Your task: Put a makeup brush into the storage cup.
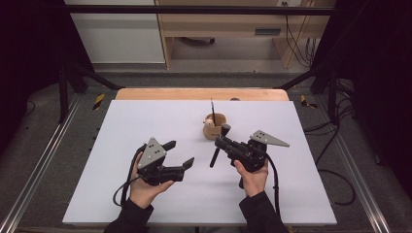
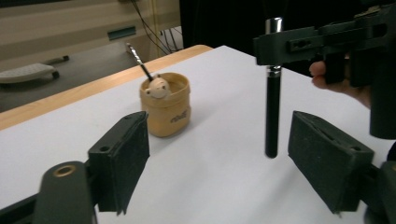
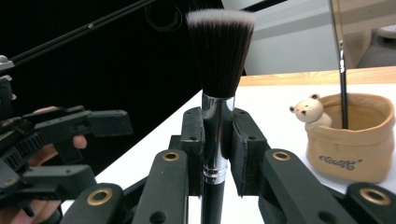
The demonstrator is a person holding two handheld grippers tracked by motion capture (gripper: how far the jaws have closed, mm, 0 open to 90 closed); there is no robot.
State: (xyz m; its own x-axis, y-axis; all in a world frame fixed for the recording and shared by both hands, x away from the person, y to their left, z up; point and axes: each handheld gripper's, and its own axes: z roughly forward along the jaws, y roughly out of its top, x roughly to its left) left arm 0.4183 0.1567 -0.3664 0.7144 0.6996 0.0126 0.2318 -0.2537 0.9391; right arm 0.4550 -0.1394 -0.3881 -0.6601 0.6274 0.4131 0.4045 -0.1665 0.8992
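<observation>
Clamping a makeup brush (image 3: 217,107) upright by its metal collar, bristles up, the right gripper (image 1: 224,142) holds it just short of the tan bear-faced holder (image 1: 214,126), likely for dropping in, while the left gripper (image 1: 180,154) hangs alongside, jaws spread and empty.

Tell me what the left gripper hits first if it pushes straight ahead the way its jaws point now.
Probably the makeup brush, held upright by the right gripper. It stands just ahead of the open left gripper, towards one jaw. The pot sits farther back; depth is uncertain.
</observation>
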